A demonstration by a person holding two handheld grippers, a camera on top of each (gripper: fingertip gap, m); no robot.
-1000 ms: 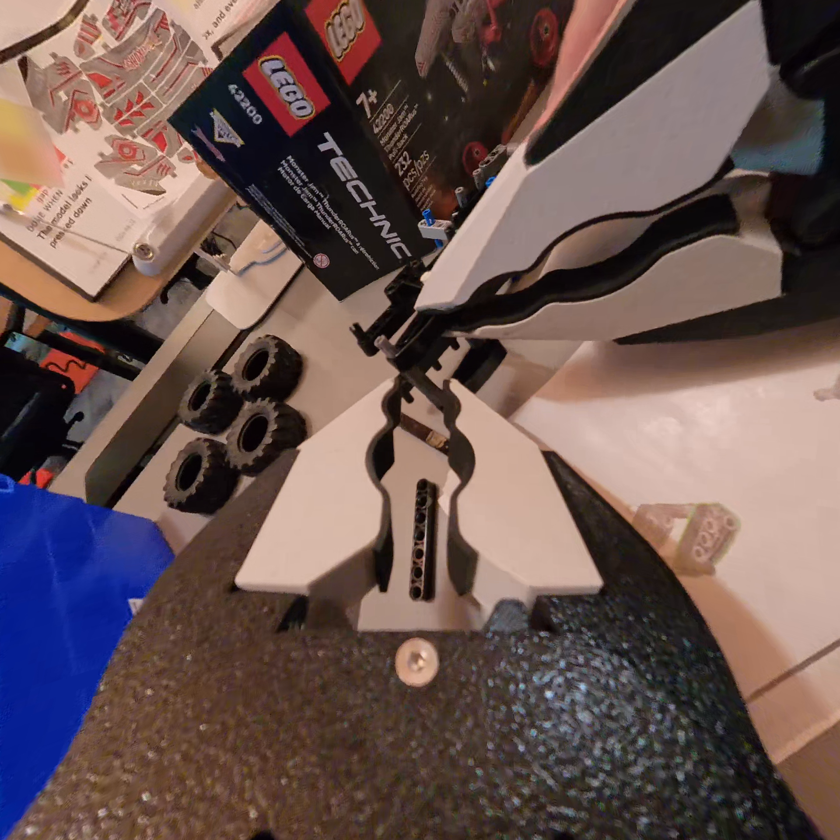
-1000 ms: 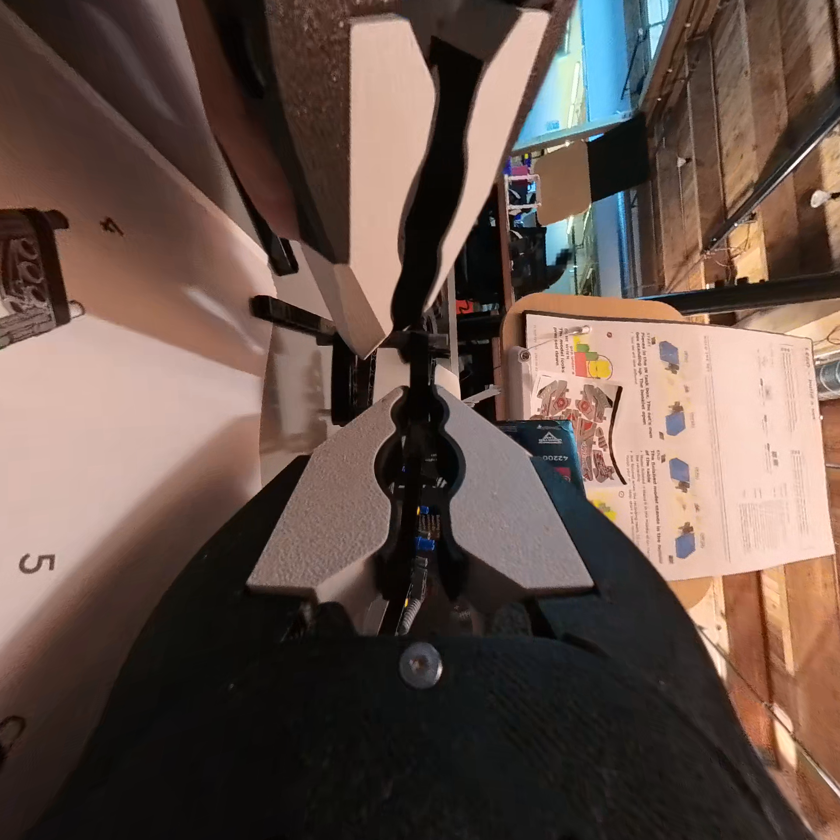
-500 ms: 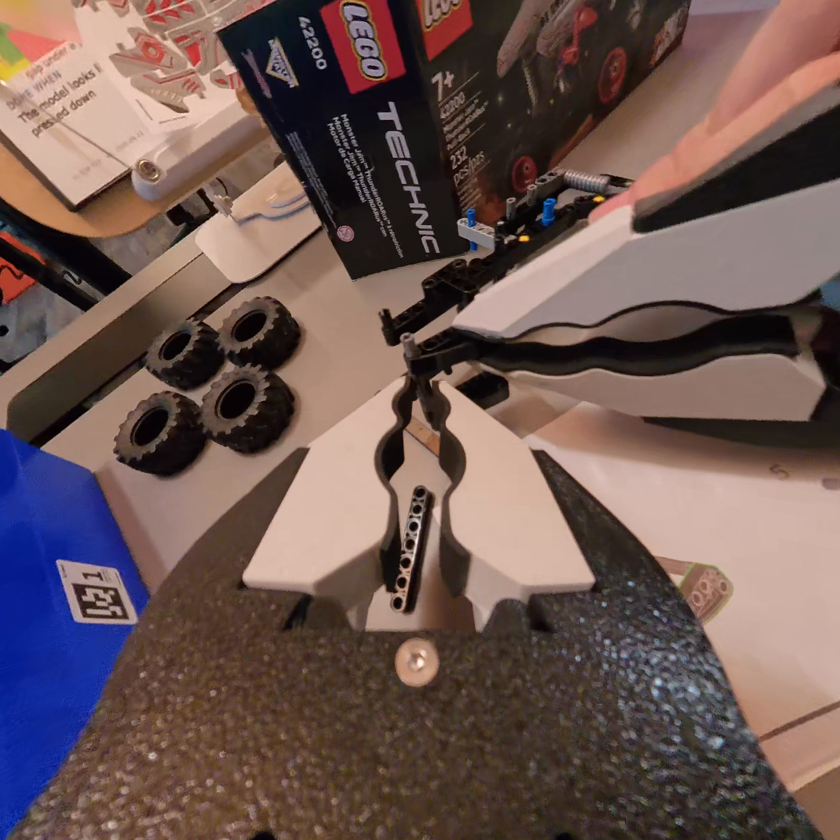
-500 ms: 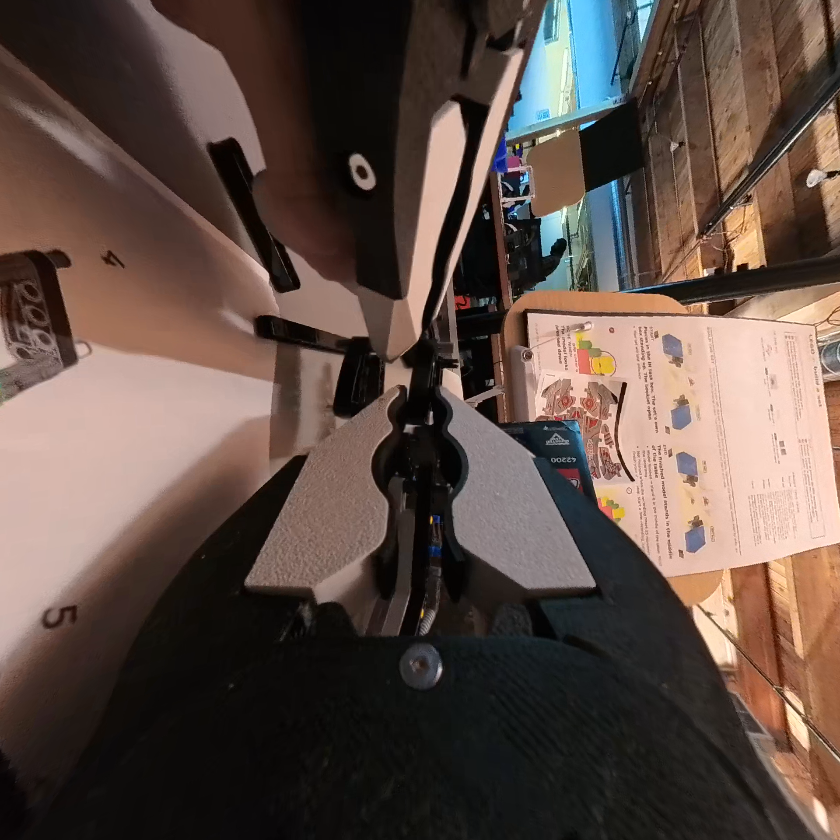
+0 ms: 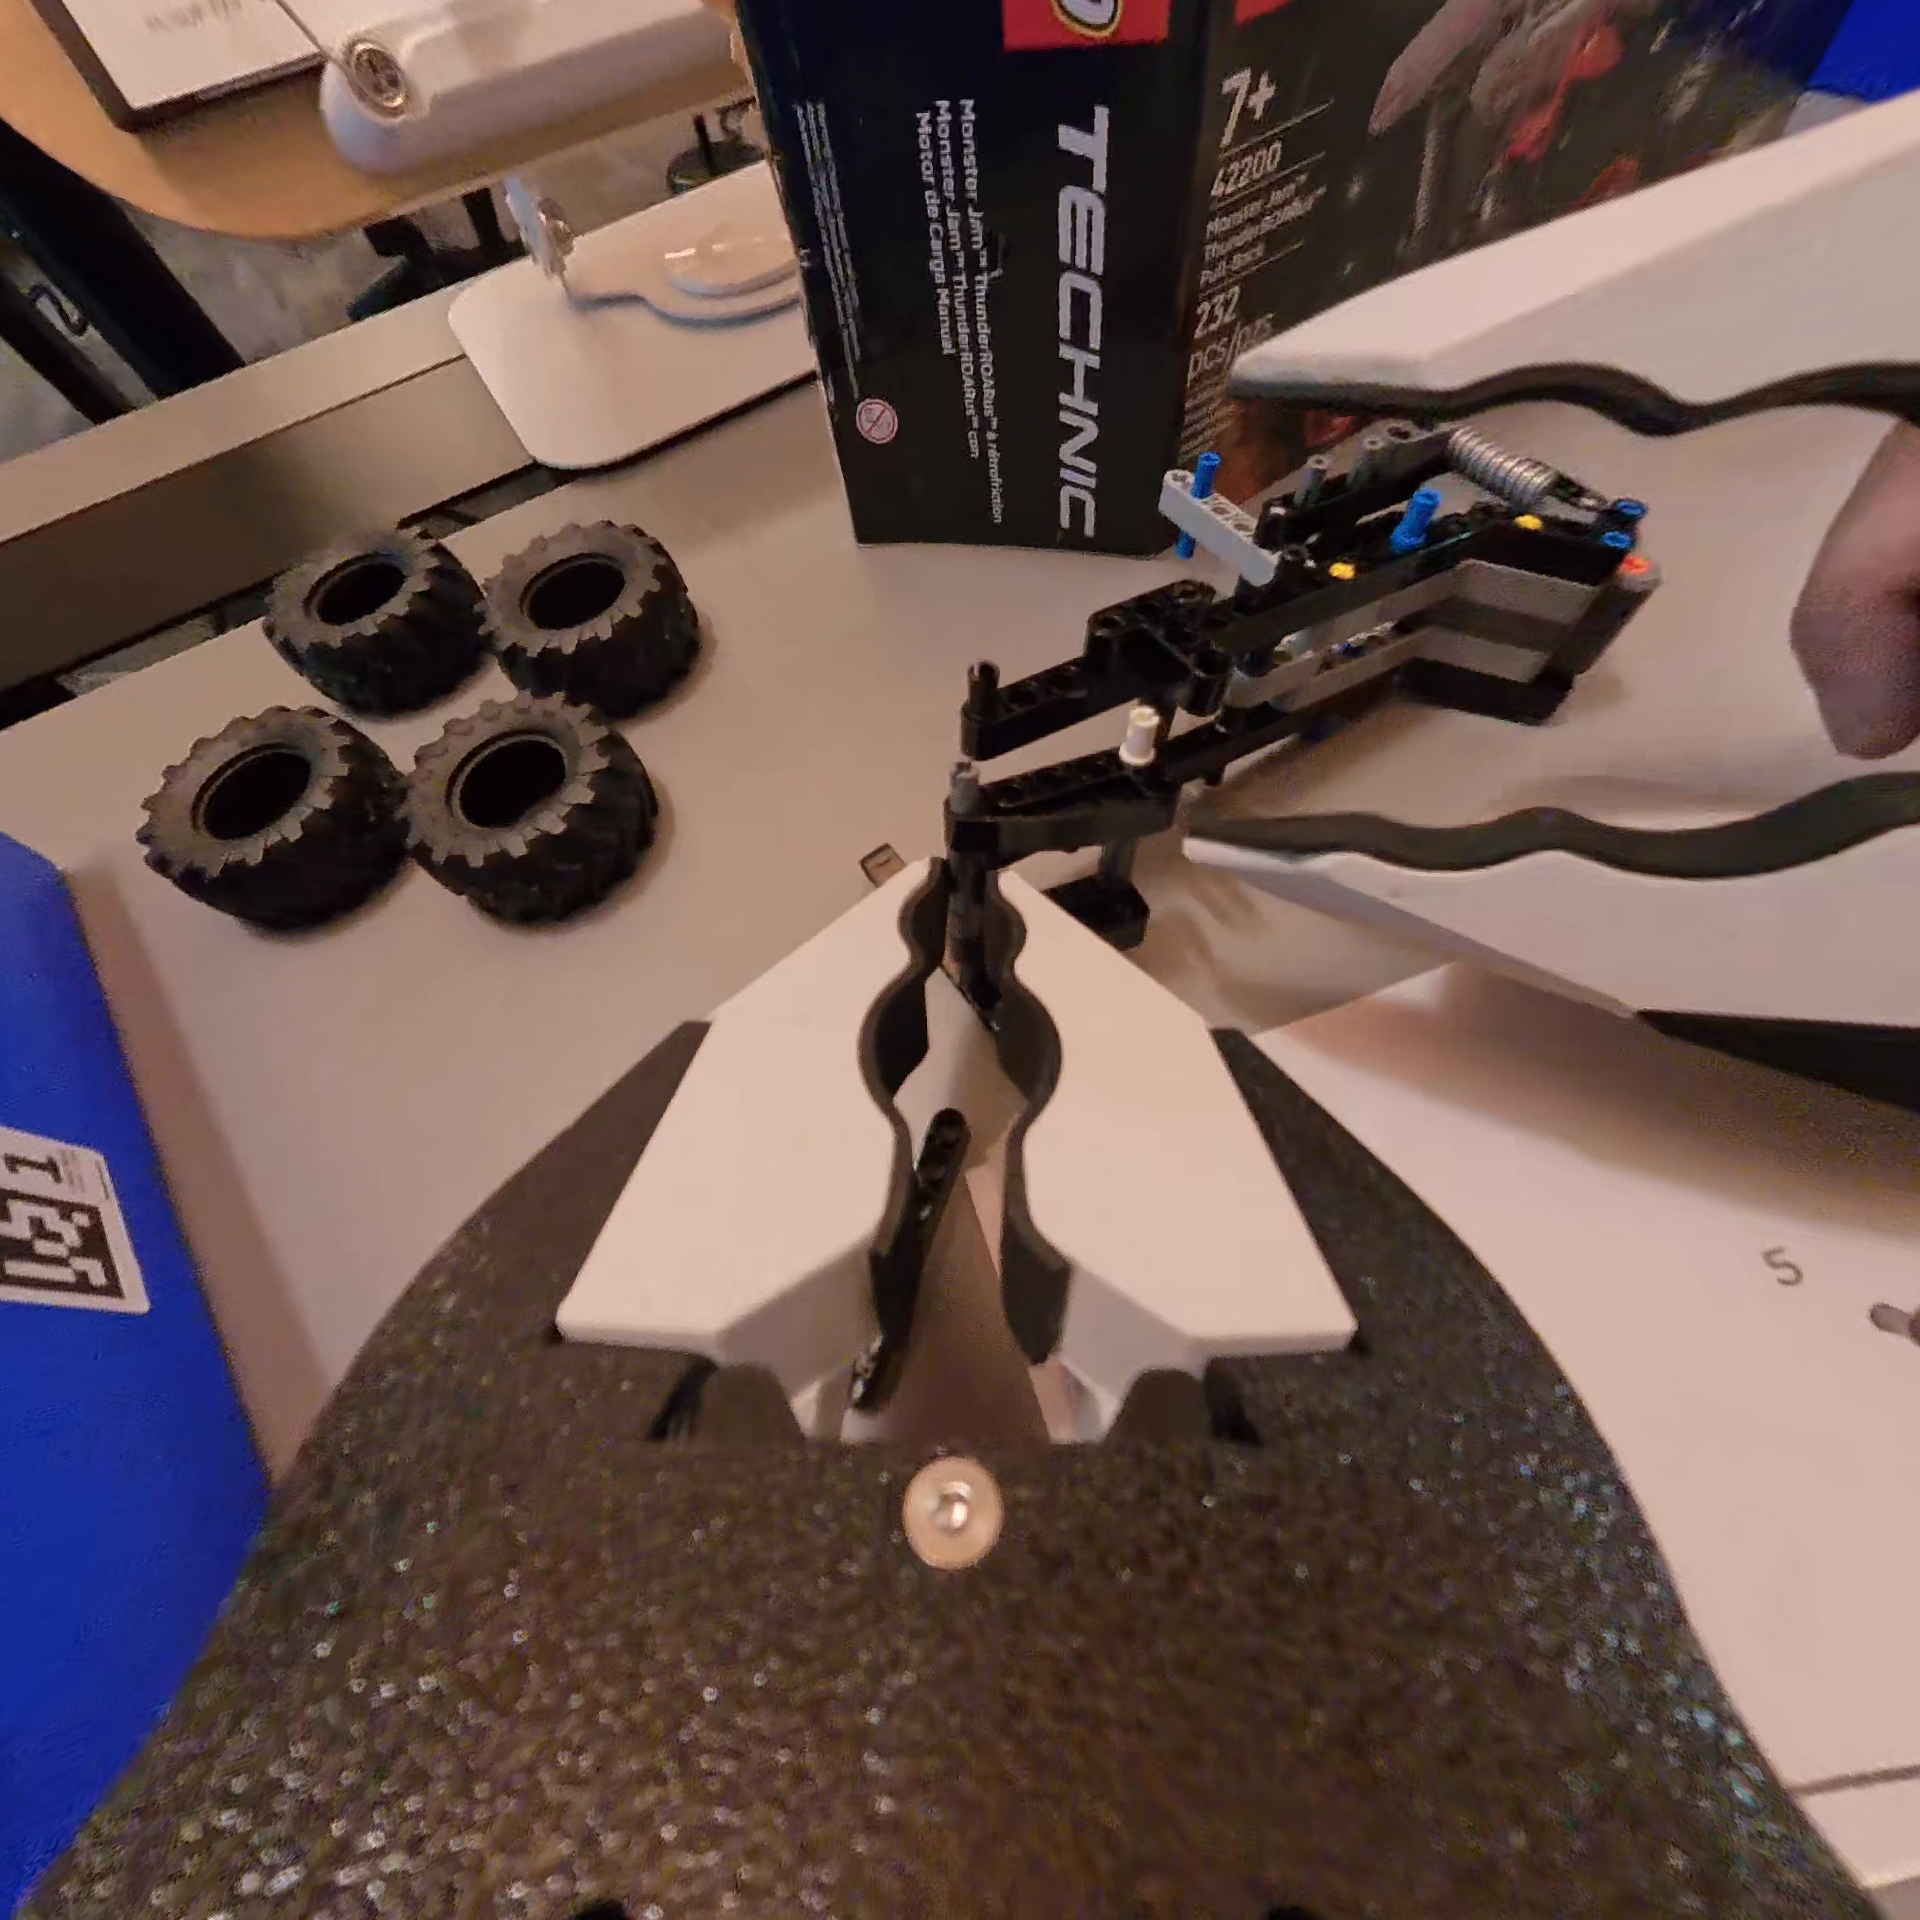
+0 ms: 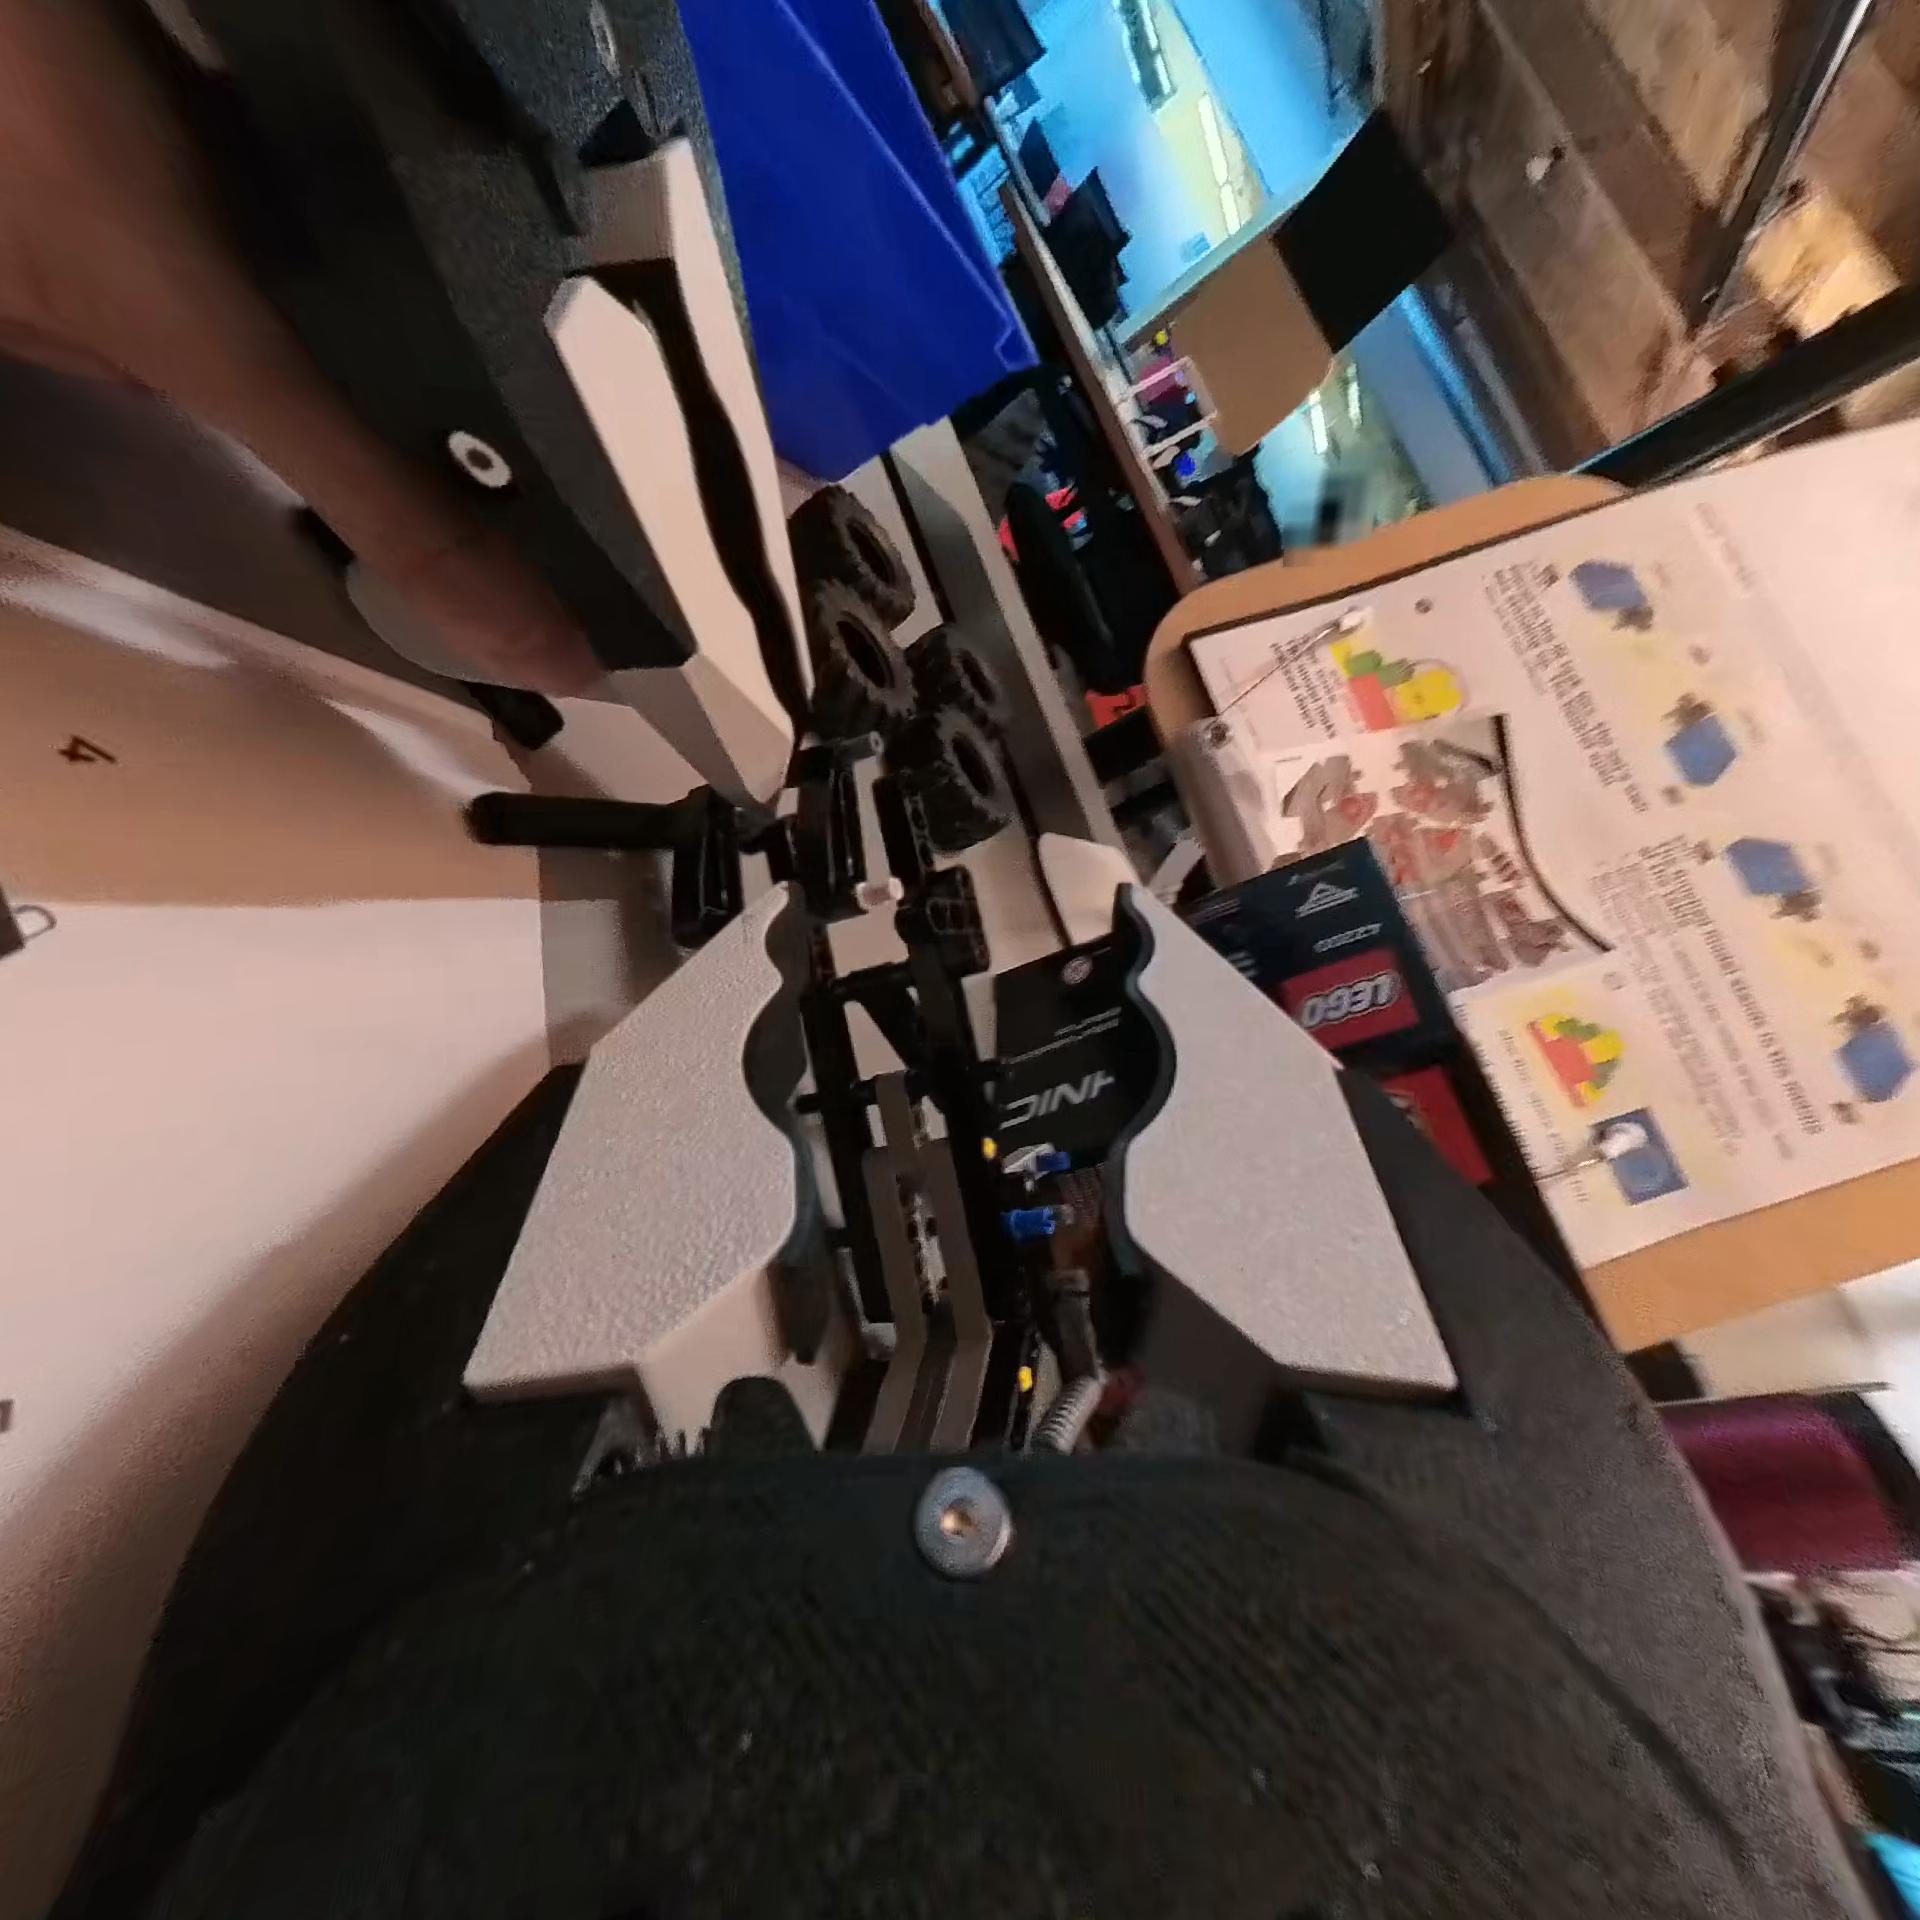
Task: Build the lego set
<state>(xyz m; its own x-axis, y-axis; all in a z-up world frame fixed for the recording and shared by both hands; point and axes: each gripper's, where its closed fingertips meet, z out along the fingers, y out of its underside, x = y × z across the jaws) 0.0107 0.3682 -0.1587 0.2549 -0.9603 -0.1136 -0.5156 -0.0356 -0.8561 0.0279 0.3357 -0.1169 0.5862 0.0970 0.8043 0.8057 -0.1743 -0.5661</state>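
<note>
The part-built lego chassis, black and grey with blue pins and a spring, lies between my right gripper's fingers, which stand apart from it. In the right wrist view my right gripper is open, with the chassis in the gap and touching only the left finger. My left gripper is shut on an upright black piece at the chassis's front end. A black holed beam sits between its fingers behind the tips. The left gripper also shows in the right wrist view.
Several black tyres sit left of the chassis, also in the right wrist view. The set's dark box stands behind. A blue bin is at the left. A white numbered mat lies to the right. A hand is at the right edge.
My right gripper was shut on the chassis and has now opened around it. My left gripper stays pinched on the front piece, and the chassis has levelled out nearer the table.
</note>
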